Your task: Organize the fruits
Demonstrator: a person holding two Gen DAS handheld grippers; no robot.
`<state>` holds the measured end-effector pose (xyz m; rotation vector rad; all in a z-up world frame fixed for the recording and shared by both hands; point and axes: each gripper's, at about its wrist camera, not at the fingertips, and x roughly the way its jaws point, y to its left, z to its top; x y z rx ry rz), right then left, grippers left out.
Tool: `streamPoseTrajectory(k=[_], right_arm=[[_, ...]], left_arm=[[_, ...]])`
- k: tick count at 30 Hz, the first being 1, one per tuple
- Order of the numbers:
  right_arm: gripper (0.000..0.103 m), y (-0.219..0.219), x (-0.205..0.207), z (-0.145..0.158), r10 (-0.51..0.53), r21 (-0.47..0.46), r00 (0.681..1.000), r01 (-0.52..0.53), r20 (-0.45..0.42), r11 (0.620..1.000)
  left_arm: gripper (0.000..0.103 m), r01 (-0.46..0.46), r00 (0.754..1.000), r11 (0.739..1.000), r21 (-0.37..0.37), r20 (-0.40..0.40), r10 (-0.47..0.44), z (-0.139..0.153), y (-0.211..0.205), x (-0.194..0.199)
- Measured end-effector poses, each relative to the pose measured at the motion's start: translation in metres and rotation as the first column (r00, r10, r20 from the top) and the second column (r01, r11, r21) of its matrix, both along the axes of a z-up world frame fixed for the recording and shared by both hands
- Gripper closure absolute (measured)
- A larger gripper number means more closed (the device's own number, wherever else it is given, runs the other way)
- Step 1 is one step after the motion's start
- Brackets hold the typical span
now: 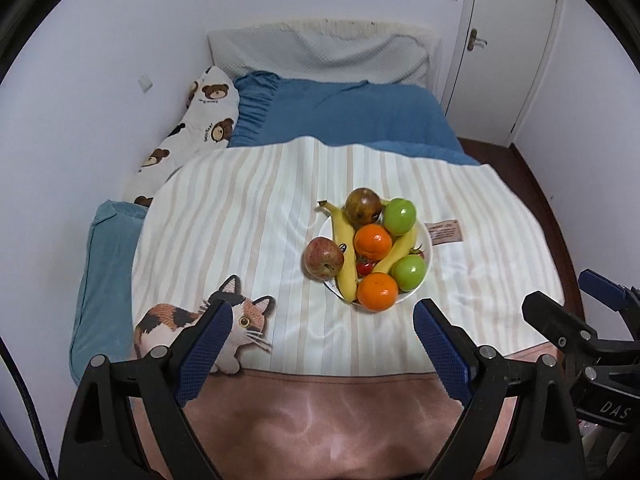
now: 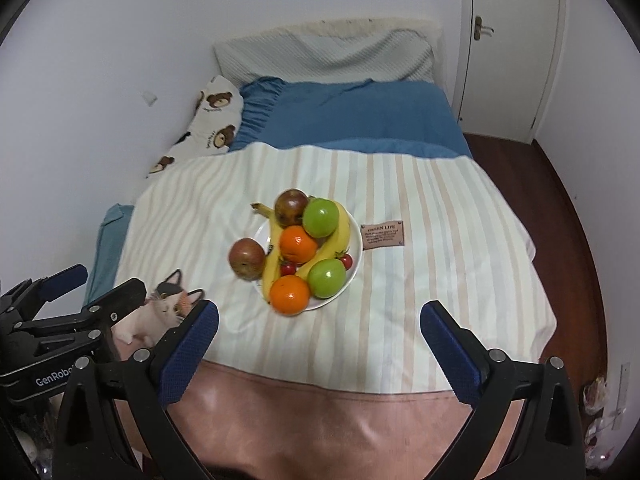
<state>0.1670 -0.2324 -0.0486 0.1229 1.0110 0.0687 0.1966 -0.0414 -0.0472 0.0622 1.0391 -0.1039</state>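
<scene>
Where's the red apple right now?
In both wrist views the red apple sits at the left edge of the white plate, against a banana, on the striped blanket.

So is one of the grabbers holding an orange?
No, both oranges sit on the white plate, and the left gripper and right gripper are open and empty.

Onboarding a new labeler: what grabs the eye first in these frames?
A white plate heaped with bananas, oranges and green apples sits mid-bed on the striped blanket. A red apple leans at its left rim. Both tongs, left tongs and right tongs, hang open and empty in front.
</scene>
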Motion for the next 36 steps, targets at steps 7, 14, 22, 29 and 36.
streamPoseTrajectory(k=[7,14,22,29,36], right_arm=[[0.0,0.007,-0.035,0.048,0.016,0.008,0.998,-0.016,0.067,1.0],[0.0,0.013,-0.055,0.072,0.031,-0.009,0.995,-0.03,0.093,1.0],[0.0,0.008,-0.055,0.064,0.013,-0.01,0.998,-0.013,0.057,1.0],[0.0,0.006,-0.046,0.048,-0.012,-0.022,0.997,0.014,0.08,1.0],[0.0,0.011,-0.021,0.028,-0.02,-0.056,0.994,0.026,0.106,0.998]], left_arm=[[0.01,-0.026,0.999,1.0,0.001,0.048,0.026,0.034,0.007,-0.031],[0.01,-0.021,0.997,1.0,0.018,0.071,0.02,0.049,0.006,-0.052],[0.01,-0.032,0.997,0.999,0.016,0.075,0.03,0.051,0.007,-0.058],[0.005,-0.038,0.997,0.999,0.013,0.075,0.037,0.035,0.006,-0.045],[0.001,-0.051,0.994,0.998,0.041,0.103,0.047,0.016,0.002,-0.023]])
